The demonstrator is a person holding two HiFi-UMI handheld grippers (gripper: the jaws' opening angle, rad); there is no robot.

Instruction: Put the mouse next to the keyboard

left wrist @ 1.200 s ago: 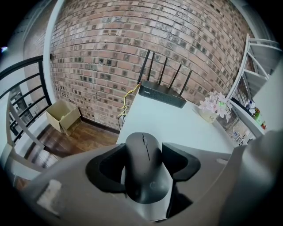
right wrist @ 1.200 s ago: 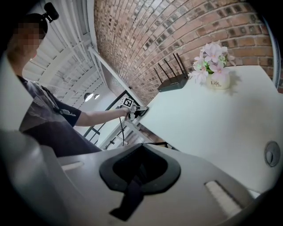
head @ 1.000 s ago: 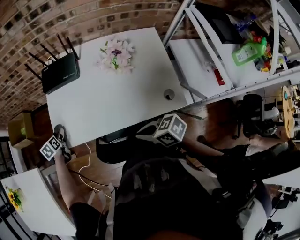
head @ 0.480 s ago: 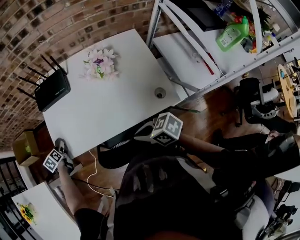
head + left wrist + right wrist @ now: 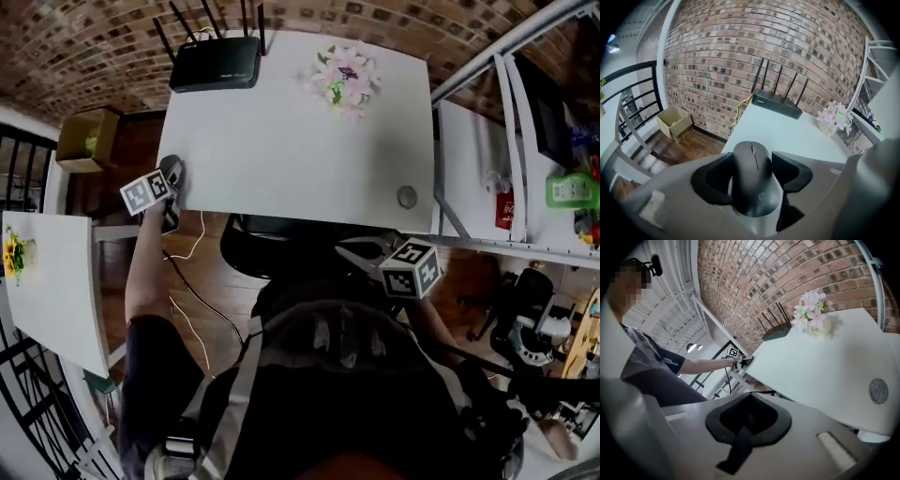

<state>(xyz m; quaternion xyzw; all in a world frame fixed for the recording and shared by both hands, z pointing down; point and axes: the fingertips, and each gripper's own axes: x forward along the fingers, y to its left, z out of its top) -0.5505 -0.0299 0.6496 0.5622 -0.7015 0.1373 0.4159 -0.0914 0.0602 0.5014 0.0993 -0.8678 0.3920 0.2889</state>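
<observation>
carrying the mouse (image 5: 172,169) is the step in hand, as i judge it. in the head view the left gripper (image 5: 159,190) holds it right at the worktop's (image 5: 300,141) 9 o'clock edge (whether it touches the surface cannot be told from here). a black router (image 5: 214,64) stands at 11 o'clock on the worktop. a pot of pink flowers (image 5: 345,77) is at 1 o'clock, and a round cable cap (image 5: 406,197) sits near the 4 o'clock corner. the right gripper (image 5: 364,253) hangs off the near edge at about 5 o'clock, close to the person's body. no keyboard shows in any view, so the spot for the mouse cannot be fixed from here.

in the left gripper view the jaws are clenched on the mouse's flanks, one pad on each side, parted only as wide as its body. the mouse's nose points to 12 o'clock, toward the router, with the worktop's corner just beyond. a cardboard box (image 5: 675,123) sits on the wooden floor (image 5: 679,150) at 9 o'clock.

in the right gripper view the jaws are drawn together with nothing between them and touch nothing. the worktop spreads ahead toward 1 o'clock. the left gripper and its mouse show small at 10 o'clock, by the far edge.

the next move likely calls for finding the keyboard and bringing the mouse in over the worktop. the mouse should be lowered flat beside the keyboard, and the jaws should part only once it rests.
</observation>
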